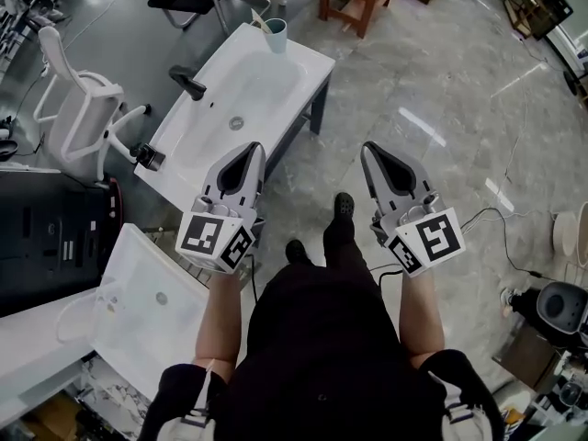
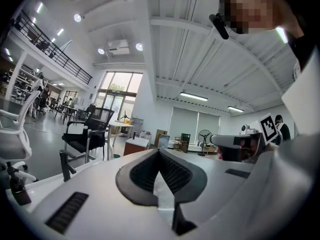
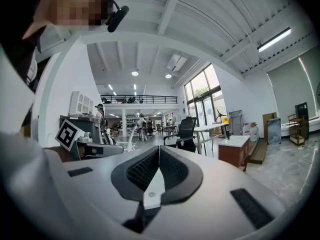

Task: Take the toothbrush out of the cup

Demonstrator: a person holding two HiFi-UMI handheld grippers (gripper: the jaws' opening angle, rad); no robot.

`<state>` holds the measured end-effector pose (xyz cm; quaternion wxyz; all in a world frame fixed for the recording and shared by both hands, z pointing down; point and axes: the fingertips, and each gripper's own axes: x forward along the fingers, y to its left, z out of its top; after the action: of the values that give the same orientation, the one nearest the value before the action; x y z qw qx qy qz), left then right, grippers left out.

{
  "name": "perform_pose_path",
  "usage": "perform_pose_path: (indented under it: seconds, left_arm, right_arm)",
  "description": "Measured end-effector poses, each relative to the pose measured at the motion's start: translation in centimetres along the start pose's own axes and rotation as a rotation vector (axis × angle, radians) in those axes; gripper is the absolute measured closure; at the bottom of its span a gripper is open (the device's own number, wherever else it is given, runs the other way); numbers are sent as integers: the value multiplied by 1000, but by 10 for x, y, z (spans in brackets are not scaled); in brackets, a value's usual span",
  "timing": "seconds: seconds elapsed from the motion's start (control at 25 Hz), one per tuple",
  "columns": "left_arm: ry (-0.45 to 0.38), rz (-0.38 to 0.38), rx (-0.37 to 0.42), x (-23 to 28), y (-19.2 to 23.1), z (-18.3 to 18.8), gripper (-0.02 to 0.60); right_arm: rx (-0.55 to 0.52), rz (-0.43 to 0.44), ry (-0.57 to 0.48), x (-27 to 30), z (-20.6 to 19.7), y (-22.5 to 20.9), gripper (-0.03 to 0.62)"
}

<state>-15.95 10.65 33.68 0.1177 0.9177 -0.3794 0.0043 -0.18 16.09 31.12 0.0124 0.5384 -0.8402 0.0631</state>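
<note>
Left gripper (image 1: 254,148) is clenched; the left gripper view shows its jaws pressed together with nothing between them. Right gripper (image 1: 368,147) is the same, jaws closed tip to tip and empty, held beside the left one and apart from it. Cup (image 1: 277,36) stands upright well ahead of the left gripper, slightly to its right, on the far end of the white sink (image 1: 262,85), with the toothbrush (image 1: 261,18) still in it, sticking out toward the left. Neither gripper touches them. Faucet (image 1: 188,83) is ahead-left of the left gripper, and the right gripper is over the floor (image 1: 441,81).
</note>
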Motion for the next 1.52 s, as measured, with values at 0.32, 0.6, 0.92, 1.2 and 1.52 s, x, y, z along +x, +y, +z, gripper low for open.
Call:
perform_pose_path:
  seconds: [0.32,0.6,0.92,1.2,1.52]
  left_arm:
    - [15,35,30,48,-3,9,567]
    - [-24,76,17,97,-7,19,566]
    - [-27,144,34,147,-24,18,566]
    - [-4,196,31,161,-28,9,566]
    - [18,273,-1,163,-1,3,566]
  right_arm:
    - [18,56,1,30,5,-52,563]
    - [16,135,4,55,11,-96,562]
    - [44,216,-37,70,23,-145,563]
    - [66,274,-11,83,14,-163,563]
    - [104,296,1,104,7,-171,563]
